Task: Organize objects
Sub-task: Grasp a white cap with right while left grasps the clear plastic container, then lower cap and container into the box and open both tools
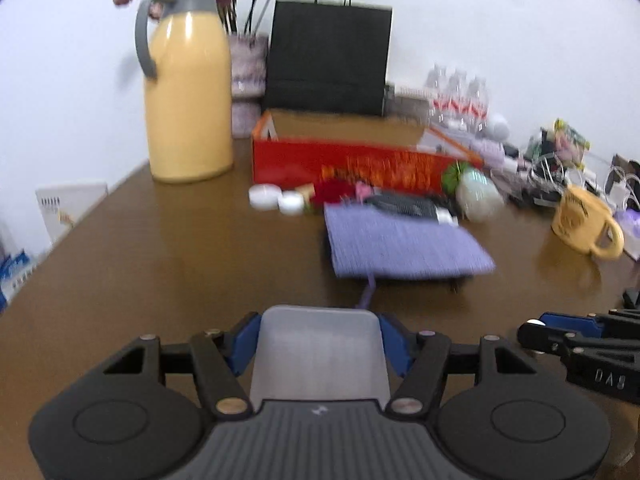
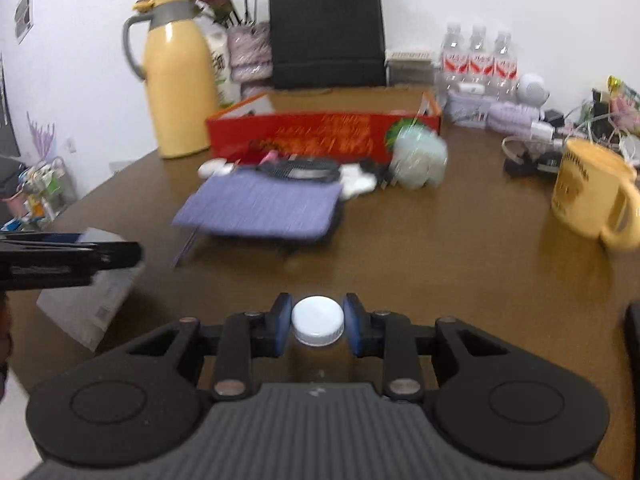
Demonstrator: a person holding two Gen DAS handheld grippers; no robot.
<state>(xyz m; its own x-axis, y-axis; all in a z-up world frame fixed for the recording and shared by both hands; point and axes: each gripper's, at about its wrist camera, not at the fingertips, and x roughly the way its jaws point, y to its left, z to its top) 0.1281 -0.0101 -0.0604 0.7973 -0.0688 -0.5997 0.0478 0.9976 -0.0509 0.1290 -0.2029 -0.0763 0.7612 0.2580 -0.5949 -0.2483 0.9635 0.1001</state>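
Left wrist view shows the left gripper clamped on a translucent white plastic box above the brown wooden table. Right gripper pinches a small clear bottle with white screw cap, near a purple notebook before the far red cardboard box.

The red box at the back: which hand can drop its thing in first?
Probably the right. Both grippers hold something, but the right gripper with its white-capped jar faces the red box more squarely than the left gripper.
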